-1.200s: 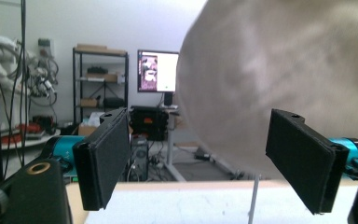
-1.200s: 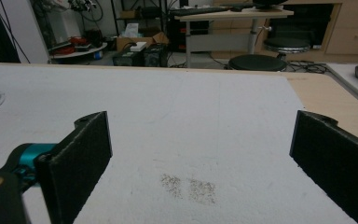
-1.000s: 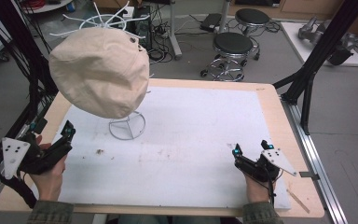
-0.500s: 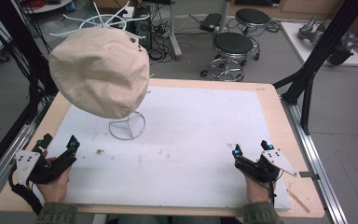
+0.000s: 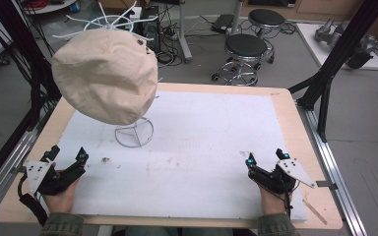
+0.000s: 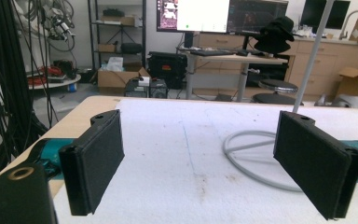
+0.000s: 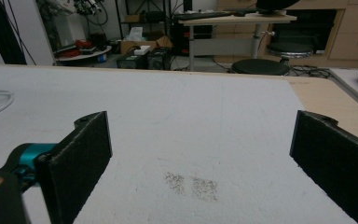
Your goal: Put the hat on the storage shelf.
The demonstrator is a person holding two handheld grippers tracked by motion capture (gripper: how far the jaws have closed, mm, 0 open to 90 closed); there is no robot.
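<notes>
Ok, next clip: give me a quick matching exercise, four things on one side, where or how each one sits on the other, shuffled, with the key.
Things:
1. cap
2. wire stand
3. left gripper
4. right gripper

Places or states:
A. jaws open, near the table's front right corner
B. base ring resting on the white mat
C. perched up on the stand, off the mat
D. jaws open, near the table's front left corner

Pairs: 1-C, 2-B, 3-D, 4-A

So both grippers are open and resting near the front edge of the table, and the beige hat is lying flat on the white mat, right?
Not quite. The beige hat is not flat on the white mat; the high view shows it perched on a white wire stand. The left gripper and right gripper are open near the front edge.
</notes>
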